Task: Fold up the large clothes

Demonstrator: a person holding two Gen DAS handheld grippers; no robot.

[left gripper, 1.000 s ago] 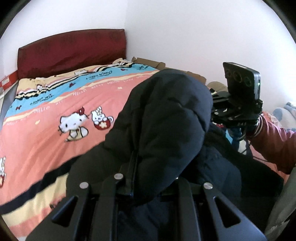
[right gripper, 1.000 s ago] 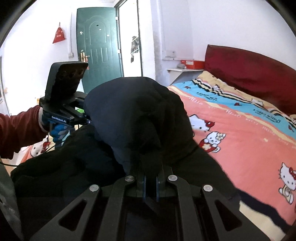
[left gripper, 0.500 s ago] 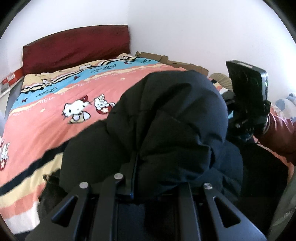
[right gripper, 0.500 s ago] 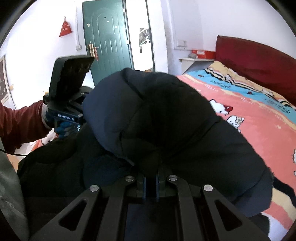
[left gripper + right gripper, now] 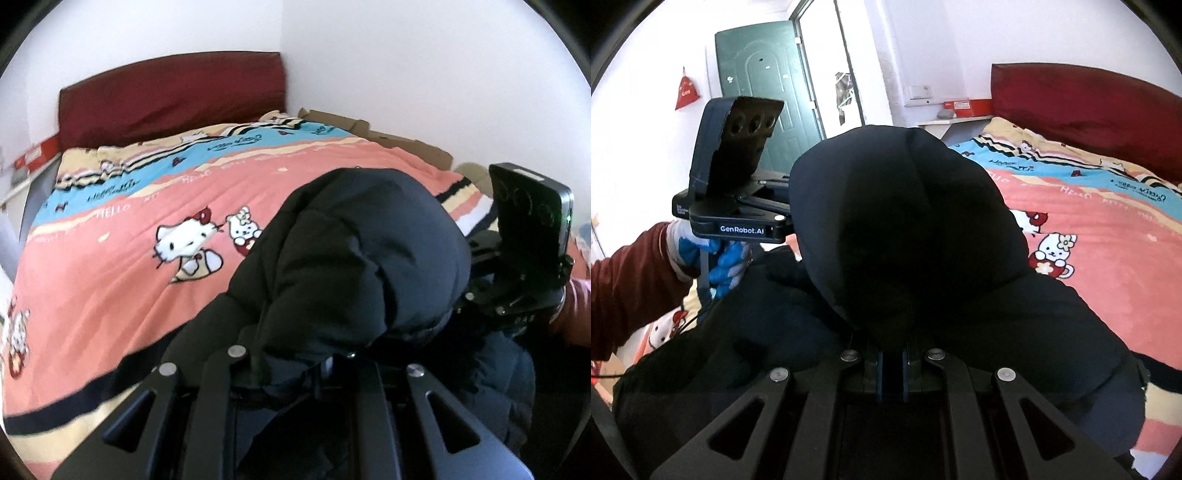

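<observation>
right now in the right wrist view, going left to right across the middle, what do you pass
dark red sleeve → blue and white gloved hand → left tool → black puffer jacket → cartoon cat bedspread

Dark jacket lower, nearer the pink bedspread.

The dark navy padded jacket bulges up in a rounded, quilted hump, its lower folds spread over the pink cartoon-print bed cover.
</observation>
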